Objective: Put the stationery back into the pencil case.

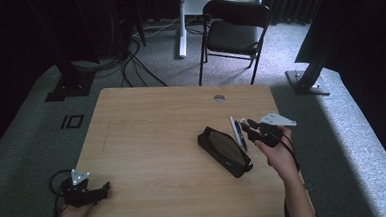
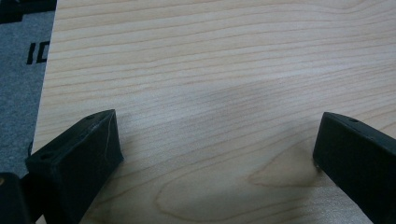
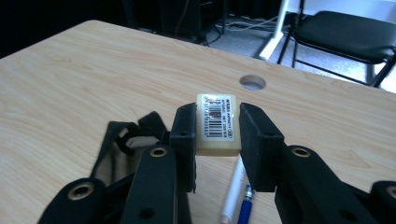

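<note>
A wooden table [image 1: 152, 140] seen from above, with a person's forearms entering from the near edge. A black pouch [image 1: 225, 151] lies open on the table, right of centre. Just right of the pouch, the right gripper [image 1: 247, 127] is held above the table in the person's hand. Its two black jaws are closed on a small cream eraser [image 3: 216, 123] with a barcode label facing the camera; the pads press on its two sides. In the right gripper view, the eraser sits above a white pen [image 3: 233, 191] and a blue pen [image 3: 246, 205], which lie side by side on the table just beside the pouch. A round cable hole [image 1: 219, 98] is in the table beyond the pouch, near the far edge. The left gripper [image 1: 96, 189] rests at the near left corner, well apart from the pouch. Its jaws stand wide apart with nothing but bare wood between them. A black folding chair [image 1: 234, 31] stands on the carpet beyond the table.
</note>
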`<state>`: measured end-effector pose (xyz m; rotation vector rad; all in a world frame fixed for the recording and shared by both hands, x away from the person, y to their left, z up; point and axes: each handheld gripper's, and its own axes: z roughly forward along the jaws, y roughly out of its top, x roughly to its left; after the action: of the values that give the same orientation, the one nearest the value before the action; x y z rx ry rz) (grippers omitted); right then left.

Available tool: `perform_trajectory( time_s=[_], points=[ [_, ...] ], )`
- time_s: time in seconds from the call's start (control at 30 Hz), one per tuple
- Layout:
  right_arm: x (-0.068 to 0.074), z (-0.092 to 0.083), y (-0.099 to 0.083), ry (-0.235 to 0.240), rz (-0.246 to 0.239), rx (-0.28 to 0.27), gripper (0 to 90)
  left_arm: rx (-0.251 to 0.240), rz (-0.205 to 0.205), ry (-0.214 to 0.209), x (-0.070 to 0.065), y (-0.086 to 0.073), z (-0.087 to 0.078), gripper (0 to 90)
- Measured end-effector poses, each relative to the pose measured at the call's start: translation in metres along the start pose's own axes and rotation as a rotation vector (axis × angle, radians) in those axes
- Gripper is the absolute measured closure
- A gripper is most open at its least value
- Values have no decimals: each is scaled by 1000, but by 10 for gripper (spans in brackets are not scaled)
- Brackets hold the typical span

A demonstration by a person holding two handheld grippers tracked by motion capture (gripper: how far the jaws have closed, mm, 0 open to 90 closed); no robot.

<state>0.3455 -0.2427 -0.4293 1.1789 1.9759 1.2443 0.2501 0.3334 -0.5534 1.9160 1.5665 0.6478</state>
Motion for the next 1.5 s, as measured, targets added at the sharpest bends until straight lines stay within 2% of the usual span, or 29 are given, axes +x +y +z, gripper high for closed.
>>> perform_trajectory(
  time_s=[0.13,0.4,0.57,0.8,0.97,1.27,1.5],
  points=[
    [7,-3,3,34,-27,-1,682,0,0,0,0,0,0,12],
    [19,-7,7,106,-44,0,682,-1,-1,0,0,0,0,12],
    [23,-5,5,150,-55,26,682,0,-1,0,0,0,0,12],
    [25,2,2,187,-72,51,682,0,0,0,0,0,0,12],
    [28,7,-1,190,-89,80,682,0,0,0,0,0,0,12],
    [29,22,-11,211,-84,152,682,0,0,0,0,0,0,12],
    [26,36,-22,198,-85,202,682,0,0,0,0,0,0,12]
  ],
)
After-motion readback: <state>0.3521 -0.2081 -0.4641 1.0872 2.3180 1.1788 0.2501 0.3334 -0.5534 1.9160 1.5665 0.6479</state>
